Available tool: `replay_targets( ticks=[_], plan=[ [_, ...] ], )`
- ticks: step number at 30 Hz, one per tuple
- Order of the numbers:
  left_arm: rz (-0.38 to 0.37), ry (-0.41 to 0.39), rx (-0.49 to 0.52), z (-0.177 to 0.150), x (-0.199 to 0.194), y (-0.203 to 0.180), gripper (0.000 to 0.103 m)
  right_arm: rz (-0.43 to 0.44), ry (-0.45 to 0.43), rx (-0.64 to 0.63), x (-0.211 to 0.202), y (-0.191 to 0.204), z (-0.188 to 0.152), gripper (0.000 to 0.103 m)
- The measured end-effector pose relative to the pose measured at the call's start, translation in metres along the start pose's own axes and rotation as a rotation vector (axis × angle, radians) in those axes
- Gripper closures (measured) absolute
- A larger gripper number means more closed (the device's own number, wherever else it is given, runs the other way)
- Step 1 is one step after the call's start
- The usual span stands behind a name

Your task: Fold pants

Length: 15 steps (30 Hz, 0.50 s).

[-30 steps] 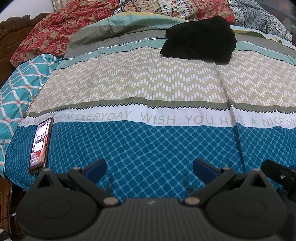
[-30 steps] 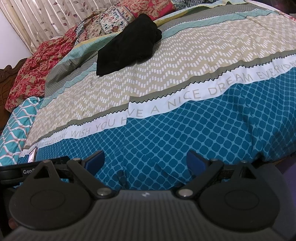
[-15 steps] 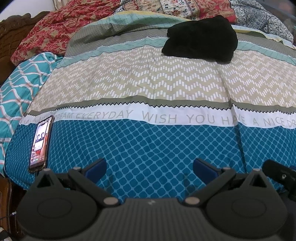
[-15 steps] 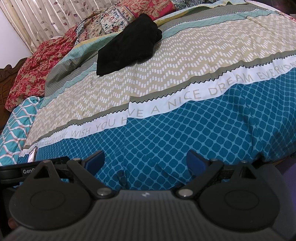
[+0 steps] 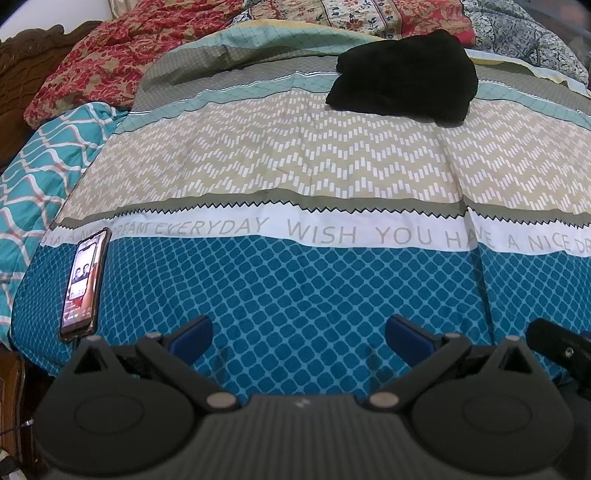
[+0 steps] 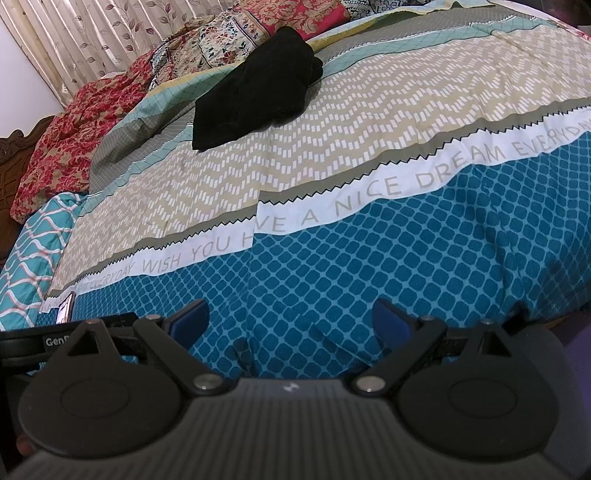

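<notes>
One broad bedspread (image 5: 295, 177) filled both views, banded in grey, beige zigzag, a white strip of lettering, and blue lattice nearest us. At about 10 o'clock in the left wrist view lay a red floral quilt (image 5: 110, 62), with a teal wavy-patterned cover (image 5: 40, 162) below it at 9 o'clock; a leaf-printed curtain (image 6: 92, 33) hung at 11 o'clock in the right wrist view. The black pants (image 5: 406, 77) sat bunched in a folded heap on the far grey and teal bands, at 1 o'clock from our left gripper (image 5: 297, 334) and at 12 o'clock, a little left, from our right gripper (image 6: 291, 319); both were well apart from the garment. We held the left gripper with its blue pads (image 5: 192, 334) spread wide over the blue lattice, pinching nothing. The right gripper's jaws were likewise spread and empty. The two tools sat side by side at the near edge of the bed. A phone (image 5: 83, 284) with a lit screen lay flat at 9 o'clock from the left gripper, across the lattice and the white strip.
</notes>
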<state>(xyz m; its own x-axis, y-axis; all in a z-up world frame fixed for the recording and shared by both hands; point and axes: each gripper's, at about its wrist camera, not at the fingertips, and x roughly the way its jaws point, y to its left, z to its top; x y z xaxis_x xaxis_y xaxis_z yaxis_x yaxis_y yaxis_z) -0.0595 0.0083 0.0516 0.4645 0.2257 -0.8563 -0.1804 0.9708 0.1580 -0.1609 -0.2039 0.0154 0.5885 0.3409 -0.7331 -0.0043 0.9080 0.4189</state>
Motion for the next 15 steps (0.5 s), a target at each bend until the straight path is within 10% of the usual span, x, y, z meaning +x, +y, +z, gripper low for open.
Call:
replay_targets(
  ticks=[15],
  plan=[
    [-0.018,0.023,-0.001,-0.0017,0.0026,0.0016,0.000,0.000,0.001,0.000,-0.0001,0.0002,-0.0005,0.006]
  ],
)
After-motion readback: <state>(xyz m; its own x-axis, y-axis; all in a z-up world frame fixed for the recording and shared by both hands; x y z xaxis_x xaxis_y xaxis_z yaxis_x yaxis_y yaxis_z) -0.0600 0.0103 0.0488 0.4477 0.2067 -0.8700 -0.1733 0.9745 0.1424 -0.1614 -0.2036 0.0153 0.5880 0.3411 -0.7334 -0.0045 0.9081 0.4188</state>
